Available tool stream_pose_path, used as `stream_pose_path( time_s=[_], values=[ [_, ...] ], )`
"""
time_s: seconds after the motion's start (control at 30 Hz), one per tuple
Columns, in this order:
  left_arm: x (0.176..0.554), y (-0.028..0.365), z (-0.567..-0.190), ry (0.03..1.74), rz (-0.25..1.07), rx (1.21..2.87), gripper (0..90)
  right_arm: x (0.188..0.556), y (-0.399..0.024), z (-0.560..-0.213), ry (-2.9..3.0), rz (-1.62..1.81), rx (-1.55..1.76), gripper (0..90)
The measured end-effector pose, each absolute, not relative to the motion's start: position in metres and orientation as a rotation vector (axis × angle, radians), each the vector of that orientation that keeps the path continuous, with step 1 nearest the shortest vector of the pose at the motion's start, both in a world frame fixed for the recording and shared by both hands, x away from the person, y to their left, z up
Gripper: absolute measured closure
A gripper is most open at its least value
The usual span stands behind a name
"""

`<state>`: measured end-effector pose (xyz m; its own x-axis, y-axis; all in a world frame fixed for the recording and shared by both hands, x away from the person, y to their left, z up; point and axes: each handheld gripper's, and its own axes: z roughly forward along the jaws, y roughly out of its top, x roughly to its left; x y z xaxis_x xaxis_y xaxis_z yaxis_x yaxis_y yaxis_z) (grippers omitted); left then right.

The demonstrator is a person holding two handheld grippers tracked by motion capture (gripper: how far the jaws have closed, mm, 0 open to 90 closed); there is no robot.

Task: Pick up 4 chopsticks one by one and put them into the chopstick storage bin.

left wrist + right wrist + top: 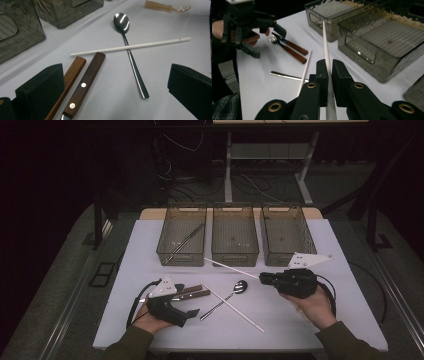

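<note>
Right tool (328, 72) clenched on white chopstick (325, 47); left tool (115, 92) released. Lift clear of the counter (300, 320), keep level, aim for a bin (235, 237).

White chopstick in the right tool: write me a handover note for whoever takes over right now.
Right tool: shut on one white chopstick, lifted off the table in front of the trays.
Left tool: open, resting near the two wooden-handled utensils, holding nothing.
Table: second white chopstick lies across the spoon.
Trays: left tray already holds long thin metal pieces; middle tray and right tray look empty.
Done: some metal pieces binned, one chopstick picked up.
Left, likely: drop this chopstick in a tray, then sort the other chopstick, spoon and wooden-handled utensils.
</note>
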<state>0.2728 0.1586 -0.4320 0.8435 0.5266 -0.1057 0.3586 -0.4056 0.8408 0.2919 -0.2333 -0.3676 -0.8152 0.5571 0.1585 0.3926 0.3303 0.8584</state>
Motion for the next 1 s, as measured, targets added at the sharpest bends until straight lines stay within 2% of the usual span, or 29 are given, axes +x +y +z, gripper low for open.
stream_pose_path(
  time_s=[0.53,1.0],
  values=[
    [0.272,0.157,-0.434,0.629,0.212,2.043,0.0,0.317,-0.224,-0.344,2.328,1.493,0.915,84.2],
    [0.276,0.158,-0.435,0.637,0.209,2.054,0.0,0.349,-0.196,-0.342,2.306,1.474,0.953,84.2]
  ],
)
